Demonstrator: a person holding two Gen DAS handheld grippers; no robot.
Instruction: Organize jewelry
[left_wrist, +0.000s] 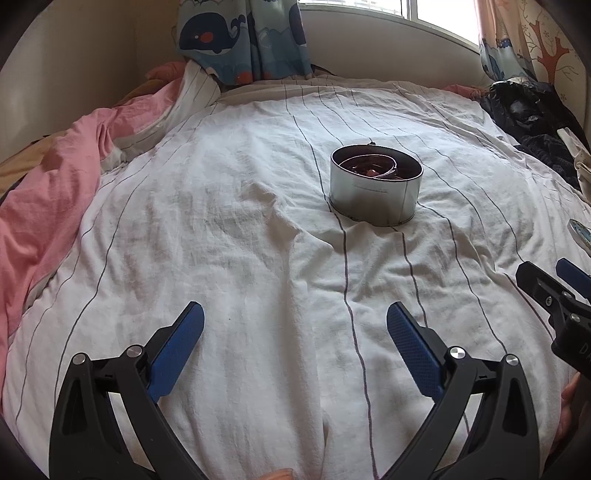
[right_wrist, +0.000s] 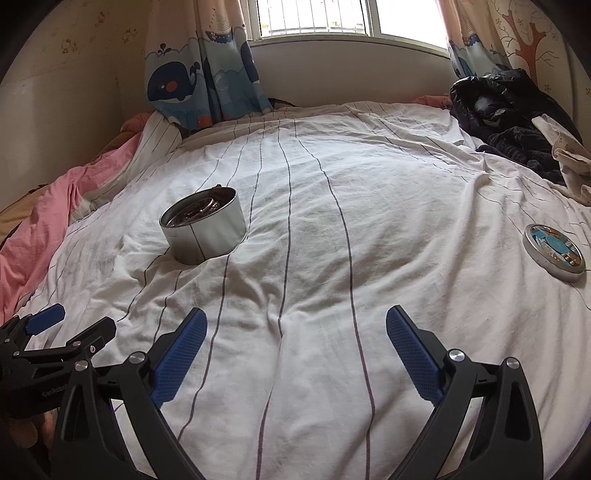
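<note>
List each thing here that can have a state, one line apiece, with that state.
Round tin: lid off, upright on the bed, jewelry inside.
Tin lid: off the tin, lying flat on the sheet to the right, printed side up.
Left gripper: open, nothing between its fingers.
Right gripper: open, nothing between its fingers.
Curtains: drawn aside from the window.

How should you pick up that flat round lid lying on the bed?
Grip the lid by its thin rim, coming down from above with the right gripper, which is nearer. It lies flat, picture side up, on the soft sheet, so only opposite edges offer a hold.
</note>
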